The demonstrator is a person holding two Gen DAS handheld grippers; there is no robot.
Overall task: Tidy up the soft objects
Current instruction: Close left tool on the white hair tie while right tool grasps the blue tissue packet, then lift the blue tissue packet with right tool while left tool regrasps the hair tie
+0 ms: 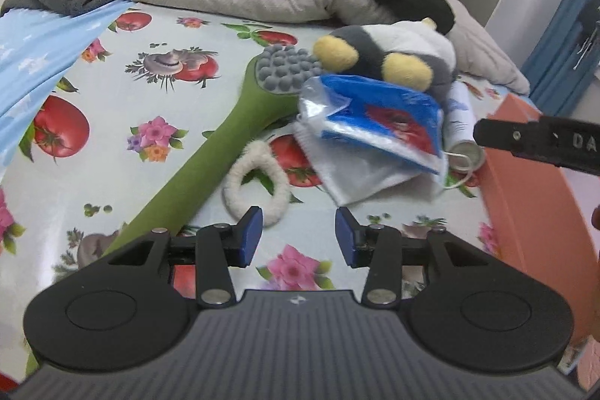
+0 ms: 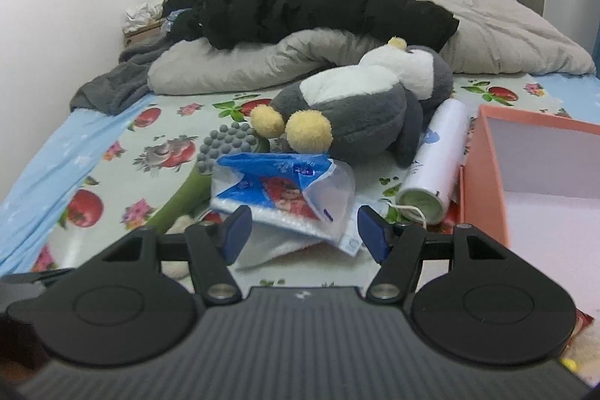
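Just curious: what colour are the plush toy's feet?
Pale yellow feet, clearest in the right wrist view.

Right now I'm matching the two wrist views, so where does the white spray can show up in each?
Left wrist: the white spray can lies right of centre, mostly hidden behind the blue tissue pack.
Right wrist: the can lies right of centre, fully visible beside the orange box.
Shared landmark: the plush penguin, just behind the can.

Tissue pack (image 2: 277,190) before plush toy (image 2: 360,115)
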